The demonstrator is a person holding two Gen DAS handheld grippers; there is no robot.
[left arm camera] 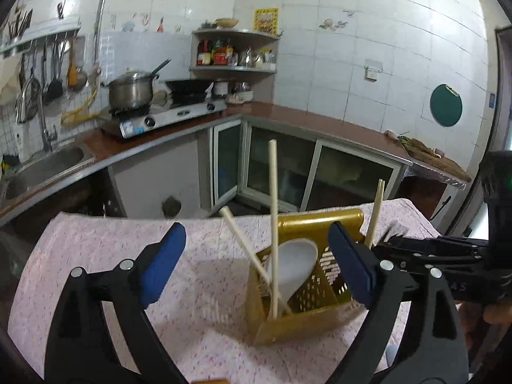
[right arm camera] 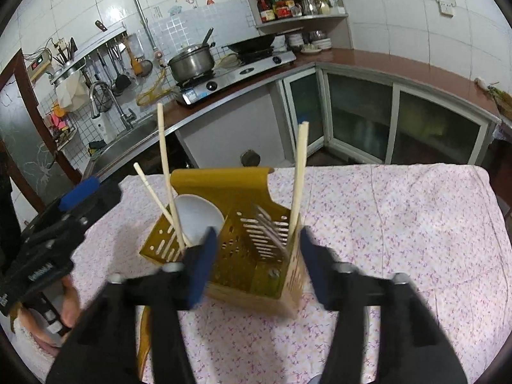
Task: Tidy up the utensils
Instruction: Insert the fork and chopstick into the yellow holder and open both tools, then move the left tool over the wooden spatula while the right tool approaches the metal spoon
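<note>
While both my grippers hang wide apart and hold nothing, the yellow caddy [right arm camera: 256, 249] on the floral tablecloth [right arm camera: 400, 224] could tip if my right gripper [right arm camera: 256, 262], straddling its near corner, clips the tall chopsticks [right arm camera: 299, 172]. My left gripper [left arm camera: 256, 265] looks down on the white spoon [left arm camera: 296, 264]. Caddy floor hidden; motion blur smears the fork [right arm camera: 270, 228].

We hold the left tool [left arm camera: 256, 268] with its blue-padded fingers [left arm camera: 161, 264] spread wide, gripping nothing. Our right tool [right arm camera: 256, 264] is likewise spread apart and empty, both angled forward and slightly downward.
</note>
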